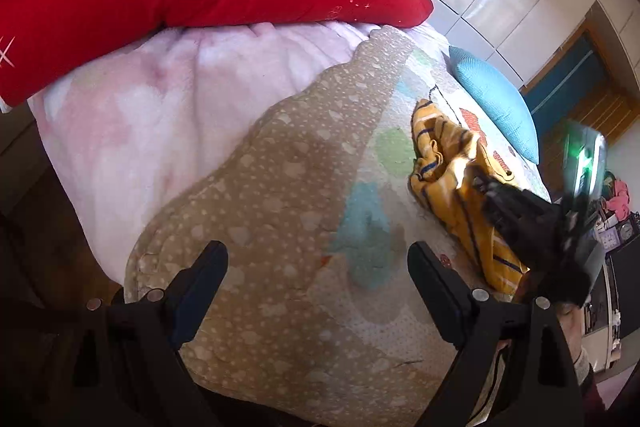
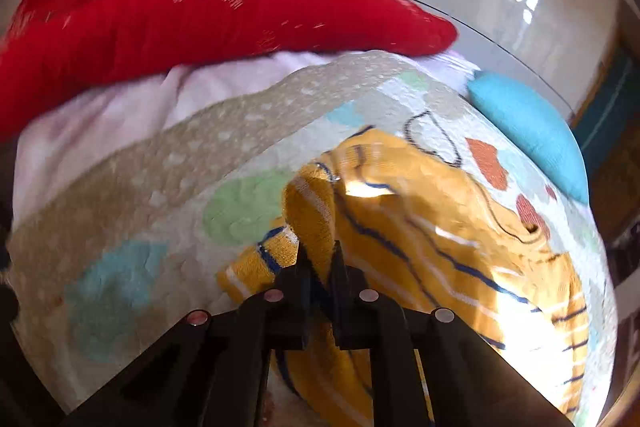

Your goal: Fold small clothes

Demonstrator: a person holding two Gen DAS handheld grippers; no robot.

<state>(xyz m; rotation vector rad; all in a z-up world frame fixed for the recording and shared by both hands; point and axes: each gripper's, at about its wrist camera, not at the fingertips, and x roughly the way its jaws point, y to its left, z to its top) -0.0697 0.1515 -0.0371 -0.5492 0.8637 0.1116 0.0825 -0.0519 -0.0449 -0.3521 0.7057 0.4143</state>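
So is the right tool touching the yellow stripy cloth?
Touching. The right wrist view shows the right tool shut on a fold of the yellow striped knit garment.

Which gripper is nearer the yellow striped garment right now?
Right. The right gripper is shut on a fold of the yellow striped garment; the left gripper hangs open over the quilt beside it.

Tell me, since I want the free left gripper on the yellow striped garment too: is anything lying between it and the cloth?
Nothing visible does. The left gripper hangs open over bare patterned quilt, and the yellow striped garment lies to its right with only quilt between. The right gripper is shut on a fold of it.
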